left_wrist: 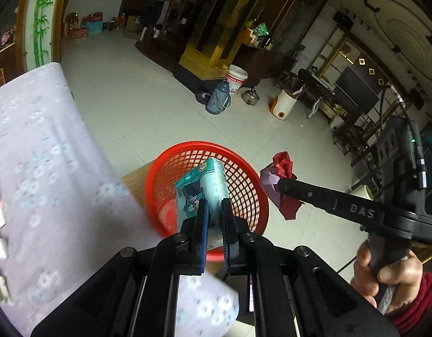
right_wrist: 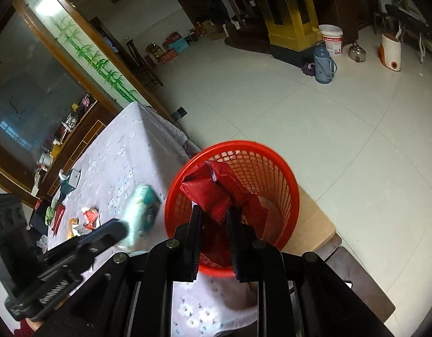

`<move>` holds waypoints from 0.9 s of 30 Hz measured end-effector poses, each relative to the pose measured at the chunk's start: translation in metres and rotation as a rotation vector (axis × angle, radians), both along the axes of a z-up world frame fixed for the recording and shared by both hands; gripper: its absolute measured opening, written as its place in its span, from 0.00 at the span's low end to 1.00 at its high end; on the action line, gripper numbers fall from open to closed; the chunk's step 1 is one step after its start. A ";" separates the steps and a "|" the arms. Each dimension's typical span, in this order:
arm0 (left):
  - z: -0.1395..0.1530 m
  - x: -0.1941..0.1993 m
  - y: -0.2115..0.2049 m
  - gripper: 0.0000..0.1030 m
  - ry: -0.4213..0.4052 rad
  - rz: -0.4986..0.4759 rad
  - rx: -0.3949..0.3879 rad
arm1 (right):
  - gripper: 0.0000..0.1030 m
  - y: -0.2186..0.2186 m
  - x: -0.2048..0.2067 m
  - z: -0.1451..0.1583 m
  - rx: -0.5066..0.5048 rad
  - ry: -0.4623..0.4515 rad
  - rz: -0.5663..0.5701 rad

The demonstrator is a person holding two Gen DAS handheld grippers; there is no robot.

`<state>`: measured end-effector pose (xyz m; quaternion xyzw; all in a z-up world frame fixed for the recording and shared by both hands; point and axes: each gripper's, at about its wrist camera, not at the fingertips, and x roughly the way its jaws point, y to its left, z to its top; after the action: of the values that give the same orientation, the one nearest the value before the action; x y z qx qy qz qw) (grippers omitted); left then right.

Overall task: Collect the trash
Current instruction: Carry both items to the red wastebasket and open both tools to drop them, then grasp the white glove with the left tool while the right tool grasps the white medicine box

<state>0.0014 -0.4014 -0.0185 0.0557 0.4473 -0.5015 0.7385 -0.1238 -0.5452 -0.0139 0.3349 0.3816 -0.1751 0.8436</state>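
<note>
The teal tissue pack (left_wrist: 200, 188) sits right between the jaws of the left gripper (left_wrist: 214, 210), clamped across its lower end, so the jaws are clenched on it. Its long axis runs straight out from the gripper, with the far end pointing up and away over the red mesh basket (left_wrist: 245, 185). From the left wrist view the pack hangs above the basket's mouth, not down inside it. In the right wrist view the same pack (right_wrist: 143, 213) looks blurry and sits just left of the basket rim, above the edge of the worktop.

The right gripper (right_wrist: 214, 214) has its jaws pinched on a crumpled red wrapper (right_wrist: 213, 193). The wrapper sticks out past the jaw tips, with most of the bunch fanning up and forward. It's held over the basket (right_wrist: 283, 179) opening in that view. From the left wrist view the wrapper (left_wrist: 282, 168) is off to the right of the basket rim, with a darker flap hanging below the jaws. A hand (left_wrist: 384, 275) with a red sleeve grips the handle.

The basket stands on a cardboard box (right_wrist: 314, 224) just beside the worktop (right_wrist: 126, 151), which has a pale flowery cloth on it. More scraps and wrappers (right_wrist: 89, 217) lie further back on the cloth. The floor (left_wrist: 148, 106) is pale tile.
</note>
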 end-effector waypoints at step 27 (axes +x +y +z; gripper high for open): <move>0.009 -0.001 0.190 0.49 -0.123 0.456 0.134 | 0.62 0.152 0.059 -0.006 -0.099 0.029 0.406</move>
<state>0.0009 -0.2118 -0.0099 0.0327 0.4349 -0.2868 0.8530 -0.0646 -0.3928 -0.0204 0.2067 0.4444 -0.0248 0.8713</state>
